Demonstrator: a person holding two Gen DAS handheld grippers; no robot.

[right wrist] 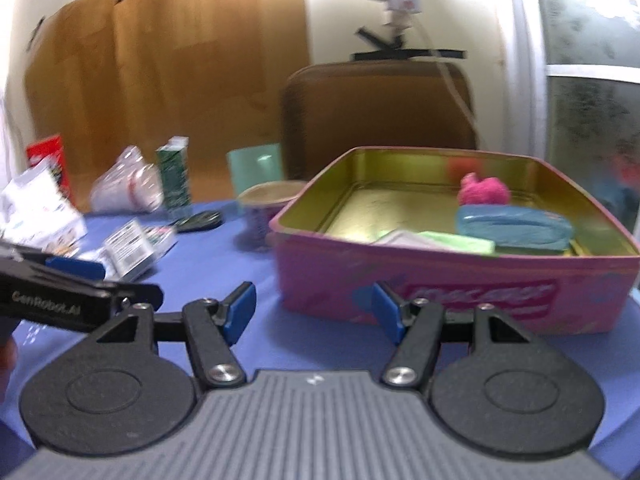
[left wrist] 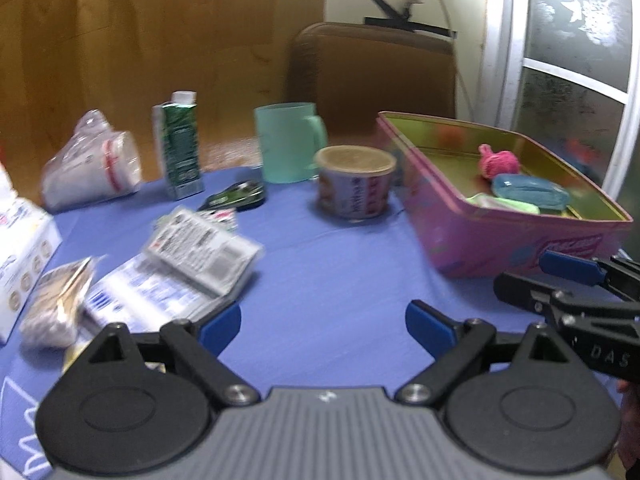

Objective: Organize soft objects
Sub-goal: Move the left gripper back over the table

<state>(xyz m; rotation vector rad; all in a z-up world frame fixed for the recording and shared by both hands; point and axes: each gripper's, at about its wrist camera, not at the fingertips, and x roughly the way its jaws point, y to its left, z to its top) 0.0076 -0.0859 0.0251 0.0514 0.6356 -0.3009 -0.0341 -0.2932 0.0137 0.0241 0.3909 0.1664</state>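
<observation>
1. Pink tin box (right wrist: 452,280) with a gold inside sits on the blue-clothed counter (left wrist: 328,248), at the right of both views. It already holds soft things: a pink fuzzy toy (right wrist: 482,190), a blue pouch (right wrist: 514,226) and a pale green cloth (right wrist: 456,242), all lying in its near right part.

2. Judging from this, the sorting is partly done and the step in hand is a reach for the next soft thing, with both tongs empty.

3. Left tongs (left wrist: 322,320) stand wide open over bare blue cloth, nothing between the blue pads. Packets (left wrist: 200,248) lie just beside the left pad, in the lower left of the left wrist view, with a crinkled foil bag (left wrist: 60,304) further left.

4. Right tongs (right wrist: 314,312) are also open and empty, pointing at the box's near left corner; the right pad shows in front of the pink wall, and I cannot tell whether it touches.

5. Both tongs tilt somewhat downward toward the counter and sit close side by side, each showing at the edge of the other's view.

6. Next move probably calls for the left tongs to swing toward the packets, straddle one, and close gently, since the wrappers look slippery and overlap.

7. Hard things at the back, a green cup (left wrist: 286,142), a round tub (left wrist: 354,184) and a carton (left wrist: 178,146), should likely stay put.
</observation>
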